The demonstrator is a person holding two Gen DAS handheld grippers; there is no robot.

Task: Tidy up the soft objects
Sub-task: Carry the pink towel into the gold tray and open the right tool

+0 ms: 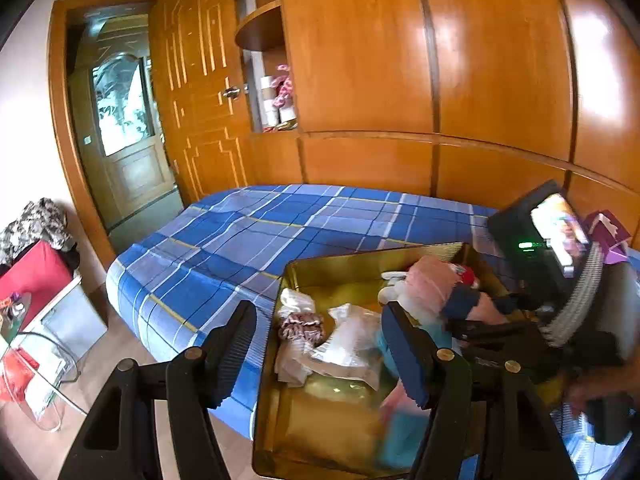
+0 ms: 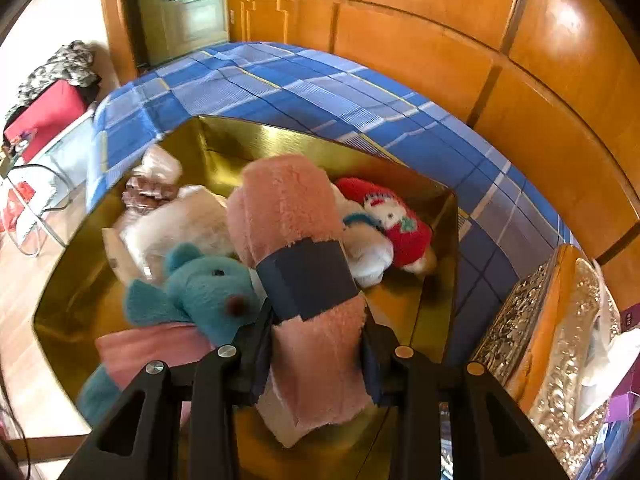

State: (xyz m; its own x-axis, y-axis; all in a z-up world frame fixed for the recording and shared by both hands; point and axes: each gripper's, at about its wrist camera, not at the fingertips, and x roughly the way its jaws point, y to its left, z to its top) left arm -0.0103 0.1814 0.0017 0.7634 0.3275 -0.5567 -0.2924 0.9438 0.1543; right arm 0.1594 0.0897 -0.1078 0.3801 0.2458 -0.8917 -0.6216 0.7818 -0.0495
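An open gold box (image 2: 280,136) lies on the blue plaid bed (image 2: 320,80). My right gripper (image 2: 316,348) is shut on a rolled pink fluffy cloth (image 2: 288,208) with a dark blue band, held tilted down over the box. Under it lie a teal plush animal (image 2: 208,280), a white plush (image 2: 180,220) and a red-and-white plush doll (image 2: 400,220). In the left wrist view the pink roll (image 1: 432,284) hangs over the box (image 1: 360,256), above plastic bags (image 1: 352,340) and a brown ruffled cloth (image 1: 300,326). My left gripper (image 1: 320,356) is open astride the box's near corner, holding nothing.
A wooden wardrobe wall (image 1: 400,60) runs behind the bed, with a door (image 1: 124,120) at the left. A red case (image 1: 36,272) and a glass table (image 1: 32,360) stand on the floor to the left. An ornate silver-and-orange lid (image 2: 560,340) leans at the box's right.
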